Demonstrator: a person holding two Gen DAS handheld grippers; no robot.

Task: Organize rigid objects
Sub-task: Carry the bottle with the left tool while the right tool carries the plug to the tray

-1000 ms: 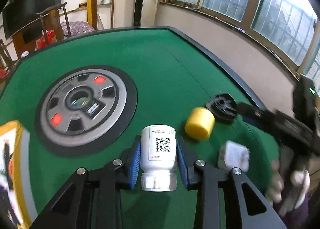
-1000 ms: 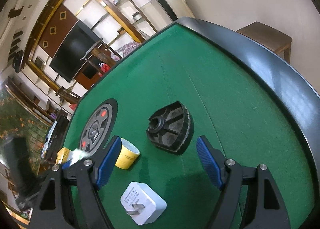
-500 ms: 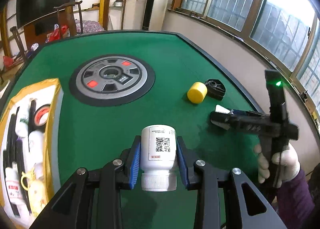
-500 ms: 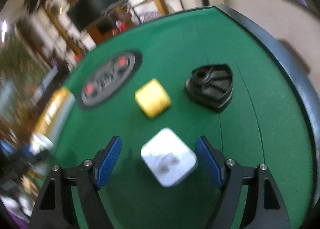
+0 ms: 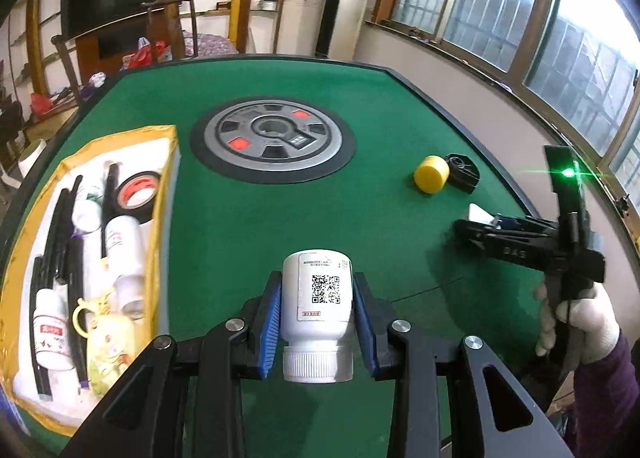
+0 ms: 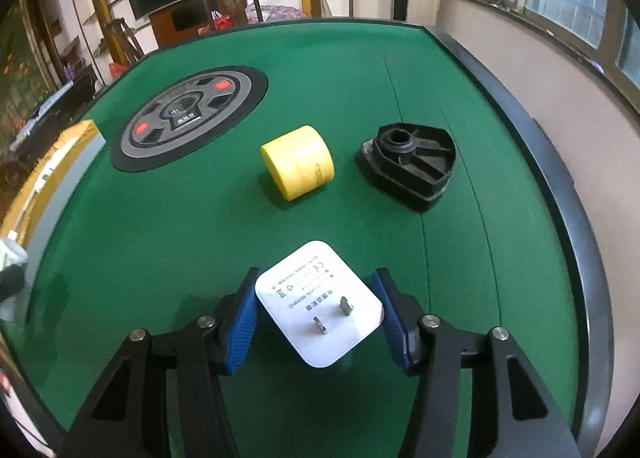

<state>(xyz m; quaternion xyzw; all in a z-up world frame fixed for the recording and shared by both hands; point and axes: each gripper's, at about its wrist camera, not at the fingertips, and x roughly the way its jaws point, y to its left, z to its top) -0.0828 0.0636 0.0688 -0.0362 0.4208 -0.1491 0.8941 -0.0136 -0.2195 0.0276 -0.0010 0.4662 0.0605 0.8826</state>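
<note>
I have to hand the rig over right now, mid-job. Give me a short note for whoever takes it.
Left gripper: shut on the white plastic pill bottle, held above the green felt table.
Right gripper: jaws have just been closing around the white square plug adapter; contact looks made, grip unconfirmed.
Done: yellow-rimmed tray already holds bottles, tape and black sticks.
Left: tray the bottle and adapter, then the yellow plastic cylinder and black ribbed plastic knob.
</note>
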